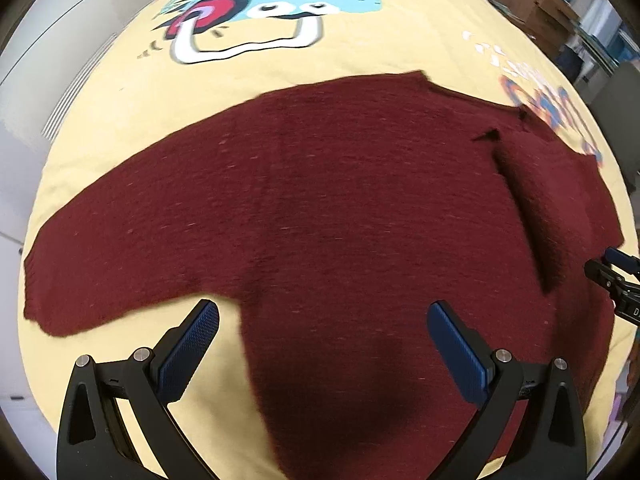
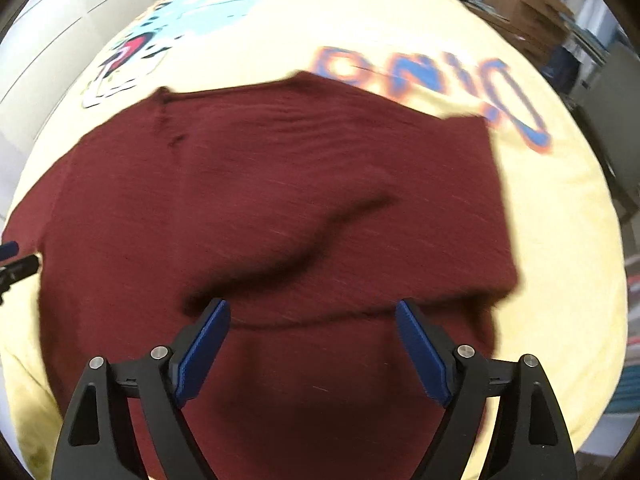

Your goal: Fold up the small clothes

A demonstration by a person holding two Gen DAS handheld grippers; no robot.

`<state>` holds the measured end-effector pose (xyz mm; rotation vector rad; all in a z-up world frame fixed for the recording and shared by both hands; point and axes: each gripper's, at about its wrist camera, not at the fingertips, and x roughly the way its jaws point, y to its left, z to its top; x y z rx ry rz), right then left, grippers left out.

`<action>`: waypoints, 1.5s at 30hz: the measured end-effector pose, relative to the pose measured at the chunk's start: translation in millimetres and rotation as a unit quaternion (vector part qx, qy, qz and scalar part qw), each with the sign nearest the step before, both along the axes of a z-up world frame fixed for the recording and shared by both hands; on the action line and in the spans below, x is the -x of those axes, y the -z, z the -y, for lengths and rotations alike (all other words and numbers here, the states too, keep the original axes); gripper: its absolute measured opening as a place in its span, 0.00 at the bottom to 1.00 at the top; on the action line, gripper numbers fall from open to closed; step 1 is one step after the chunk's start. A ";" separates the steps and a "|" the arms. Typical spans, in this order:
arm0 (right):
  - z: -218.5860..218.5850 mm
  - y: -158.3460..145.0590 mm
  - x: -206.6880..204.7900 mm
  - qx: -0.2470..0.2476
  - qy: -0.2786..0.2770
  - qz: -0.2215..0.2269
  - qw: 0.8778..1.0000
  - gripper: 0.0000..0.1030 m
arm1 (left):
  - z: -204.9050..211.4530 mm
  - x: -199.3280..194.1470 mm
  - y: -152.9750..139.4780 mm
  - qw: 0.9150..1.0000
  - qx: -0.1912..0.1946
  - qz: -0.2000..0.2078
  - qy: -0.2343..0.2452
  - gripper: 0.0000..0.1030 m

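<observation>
My left claw (image 1: 322, 338) hangs released above the dark red knit sweater (image 1: 340, 208), its blue pads wide apart and gripping nothing. Off to its left, one sleeve (image 1: 120, 256) runs out flat across the yellow cartoon-print bedspread (image 1: 360, 52), and the left pad sits just over the notch where that sleeve meets the body. I judge I hold it there because the armpit is the natural place to pinch for folding the sleeve inward. Ahead and right of this claw, the other sleeve (image 1: 536, 208) already lies folded over the body, with a dark crease along its edge.

My right claw (image 2: 312, 344) is likewise released, empty, hovering over the lower part of the sweater (image 2: 260, 184). Just ahead of it a thick, rumpled ridge (image 2: 304, 248) runs diagonally; the picture is blurred, so I can only guess it is the edge of that folded sleeve. Beyond, the bedspread shows blue and orange lettering (image 2: 432, 76). The sweater lies spread beneath both claws.
</observation>
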<state>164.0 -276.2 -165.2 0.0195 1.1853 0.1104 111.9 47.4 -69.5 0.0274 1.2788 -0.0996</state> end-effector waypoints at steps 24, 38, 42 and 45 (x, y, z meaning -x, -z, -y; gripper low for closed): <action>127.2 46.6 -1.4 -0.014 0.106 -0.032 0.994 0.84 | 271.0 -61.3 40.5 0.963 -0.044 -0.022 0.264 0.99; 123.0 55.7 -31.4 -0.009 0.089 -0.027 0.996 0.84 | 259.9 -89.7 71.6 0.966 -0.085 -0.010 0.243 0.37; 123.7 51.7 -38.2 -0.009 0.097 -0.025 0.995 0.55 | 229.1 -99.2 62.2 0.975 -0.062 -0.002 0.215 0.14; 128.7 51.7 -43.0 -0.038 0.108 -0.035 0.993 0.17 | 200.2 -101.5 49.0 0.981 -0.042 0.017 0.186 0.14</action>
